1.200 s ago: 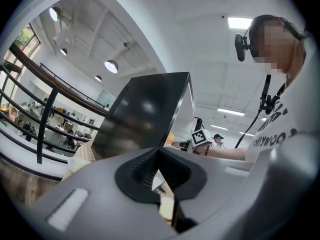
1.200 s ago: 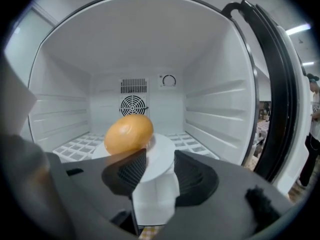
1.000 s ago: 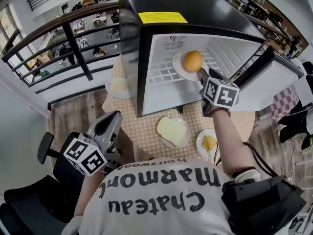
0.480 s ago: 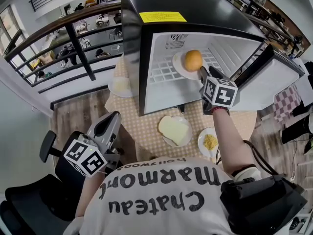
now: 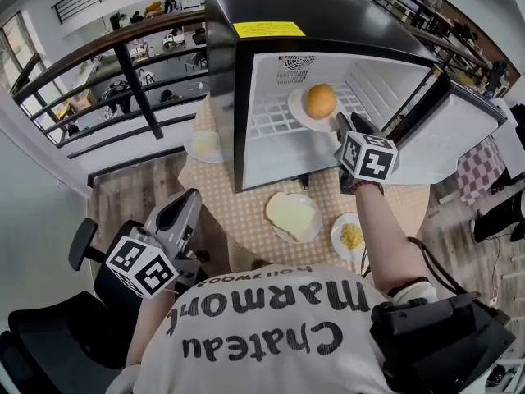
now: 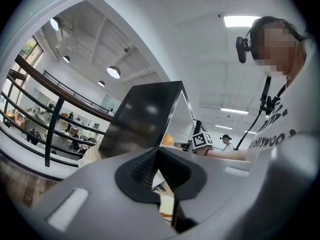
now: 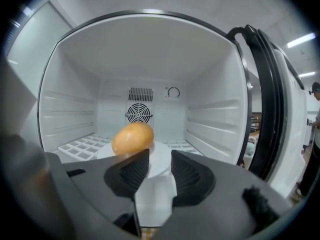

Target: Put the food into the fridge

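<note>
**Back out level**

The bun [image 5: 321, 101] sits on its plate [image 5: 297, 115] inside the fridge [image 5: 328, 11]. The right gripper [image 7: 155, 166] has its jaws spread, seemingly clear of the rim, so draw it straight back. The left gripper [image 6: 158, 160] is empty, jaws pressed together. Bread [image 5: 289, 214] waits outside.

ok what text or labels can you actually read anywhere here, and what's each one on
"Chateau Marmont": big black letters on the back of the person's white T-shirt, upside down in the head view.
"hollywood": small print above it on the same shirt.
Yellow label on top of the black fridge: it carries print, too small to read.
Marker cubes: black-and-white square patterns only, no words.
</note>
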Demonstrator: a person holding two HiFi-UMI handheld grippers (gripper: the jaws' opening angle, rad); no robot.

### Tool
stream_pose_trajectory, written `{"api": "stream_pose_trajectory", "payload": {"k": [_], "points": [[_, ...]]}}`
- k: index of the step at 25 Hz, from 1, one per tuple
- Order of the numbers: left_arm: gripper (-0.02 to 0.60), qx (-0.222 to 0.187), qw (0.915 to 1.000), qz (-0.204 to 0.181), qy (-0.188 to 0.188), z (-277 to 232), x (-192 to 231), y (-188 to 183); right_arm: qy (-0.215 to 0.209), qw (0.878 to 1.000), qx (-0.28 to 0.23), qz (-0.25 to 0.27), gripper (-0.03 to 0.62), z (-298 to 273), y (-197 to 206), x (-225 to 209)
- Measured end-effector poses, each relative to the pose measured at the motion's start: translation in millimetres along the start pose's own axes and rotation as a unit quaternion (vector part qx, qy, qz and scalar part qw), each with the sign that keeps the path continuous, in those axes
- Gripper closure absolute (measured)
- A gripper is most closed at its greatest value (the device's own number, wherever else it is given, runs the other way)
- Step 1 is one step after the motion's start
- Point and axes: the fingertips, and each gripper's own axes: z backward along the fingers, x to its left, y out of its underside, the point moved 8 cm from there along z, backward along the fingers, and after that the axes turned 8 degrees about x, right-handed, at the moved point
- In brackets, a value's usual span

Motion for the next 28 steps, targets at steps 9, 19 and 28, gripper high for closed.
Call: {"api": "stream_pose_trajectory", "payload": {"k": [9,19,28], "points": [[0.574,0.009,0.9999,0.0,-0.007,16.1,-23.6,8.2,-0.006,1.0,-0.015,-0.023,0.525,34.4,3.8,3.2],[0.574,0.02,0.9997,-0.013,0.004,22.3,-83.6,27.3,-0.017,0.998,-0.046,-0.045,0.562,110.2,31.4,-17.9],[0.574,0.017,0.9995,0.007,0.026,31.8,-160.0,54.3,-0.021,0.997,-0.046,-0.052,0.569,214.5,74.5,-50.7]]}}
